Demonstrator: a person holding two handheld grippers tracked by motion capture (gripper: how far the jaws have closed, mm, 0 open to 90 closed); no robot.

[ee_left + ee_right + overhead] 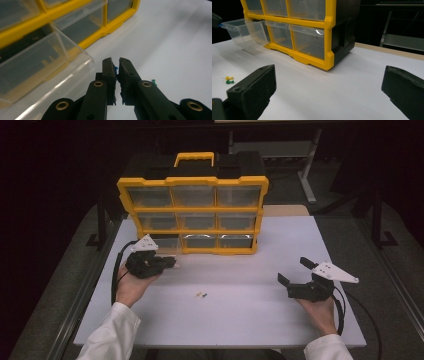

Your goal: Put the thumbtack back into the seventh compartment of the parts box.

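Observation:
A yellow and black drawer cabinet (pixel 192 210) stands at the back of the white table. Its bottom left clear drawer (pixel 167 246) (pixel 45 72) (pixel 239 32) is pulled out. My left gripper (pixel 172 262) (pixel 117 63) is just in front of that drawer's front corner, shut on a small blue push pin (pixel 116 68). A yellow pin (pixel 198 295) (pixel 229 78) and a green pin (pixel 204 295) (pixel 229 81) (pixel 154 82) lie together on the table's middle. My right gripper (pixel 294 270) (pixel 329 80) rests at the right, open wide and holding nothing.
The cabinet has a yellow carry handle (pixel 194 157) on top and its other clear drawers are closed. The white table (pixel 250 320) has bare surface between the two hands. Dark floor and table legs (pixel 307 175) lie beyond the far edge.

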